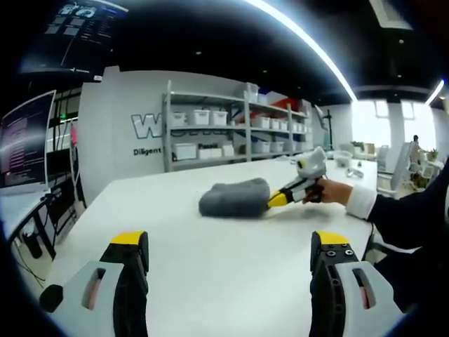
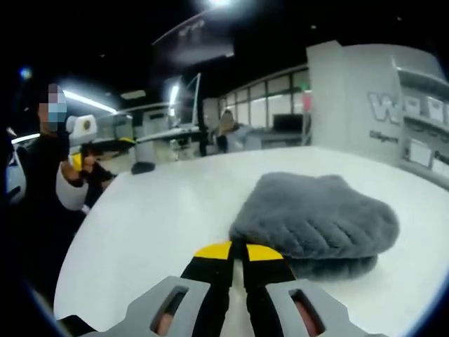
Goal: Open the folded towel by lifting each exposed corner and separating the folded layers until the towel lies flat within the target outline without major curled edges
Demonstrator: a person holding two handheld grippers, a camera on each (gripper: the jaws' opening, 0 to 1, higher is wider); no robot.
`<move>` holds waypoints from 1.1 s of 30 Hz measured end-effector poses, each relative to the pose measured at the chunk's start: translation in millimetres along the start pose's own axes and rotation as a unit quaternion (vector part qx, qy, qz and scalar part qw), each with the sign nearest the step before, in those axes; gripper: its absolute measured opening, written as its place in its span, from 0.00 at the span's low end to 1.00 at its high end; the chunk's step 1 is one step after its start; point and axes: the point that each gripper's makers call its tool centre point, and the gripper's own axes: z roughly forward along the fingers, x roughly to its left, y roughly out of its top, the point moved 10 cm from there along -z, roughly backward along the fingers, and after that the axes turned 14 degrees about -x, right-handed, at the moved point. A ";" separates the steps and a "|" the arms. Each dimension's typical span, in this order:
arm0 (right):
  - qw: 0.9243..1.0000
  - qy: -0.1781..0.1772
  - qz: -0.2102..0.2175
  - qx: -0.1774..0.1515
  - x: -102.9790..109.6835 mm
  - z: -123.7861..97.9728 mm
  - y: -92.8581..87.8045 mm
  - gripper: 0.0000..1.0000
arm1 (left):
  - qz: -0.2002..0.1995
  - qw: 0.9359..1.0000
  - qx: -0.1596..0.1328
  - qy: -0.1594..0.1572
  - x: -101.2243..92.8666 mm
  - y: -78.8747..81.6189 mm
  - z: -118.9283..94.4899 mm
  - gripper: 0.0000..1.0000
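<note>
So the grey towel [image 1: 235, 198] is sitting folded in a chunky bundle out on the white table [image 1: 210, 274], nowhere near flat yet. I can't spot any target outline on the tabletop from where the cameras look.

The right gripper [image 2: 238, 250] is down at the towel's near edge with its yellow-tipped jaws pressed together. From the right gripper view they look closed on nothing, tips just at the hem, though honestly I can't tell if a sliver of fabric is caught. The left gripper [image 1: 229, 254] hangs back well apart from the towel, jaws spread wide, nothing between them.

What I'd worry about: that towel is thick and plush, so pinching at the edge could easily grab two or three layers at once instead of one corner. Lift that and the whole bundle just drags or flops over still folded. Also, with the left gripper so far off, nothing is pinning the lower layers, so the towel could slide on that slick table.
</note>
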 end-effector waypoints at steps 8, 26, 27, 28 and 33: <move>1.000 0.018 -0.003 0.003 6.5 2.4 -0.5 0.01 | 0.000 1.000 0.000 0.001 0.2 0.6 -0.1 0.94; 0.999 0.054 0.006 -0.001 17.7 6.3 -0.9 0.00 | -0.001 1.000 0.004 -0.001 1.0 -1.9 1.4 0.94; 0.998 0.056 0.006 -0.001 18.3 6.6 -0.9 0.00 | -0.001 1.000 0.003 -0.001 1.1 -1.9 1.3 0.94; 0.998 0.057 0.006 -0.001 18.6 6.8 -0.9 0.00 | -0.001 1.000 0.003 -0.001 1.1 -1.8 1.3 0.94; 0.998 0.069 0.007 -0.002 22.6 8.4 -0.6 0.00 | -0.001 1.000 0.003 -0.001 0.9 -2.1 1.1 0.94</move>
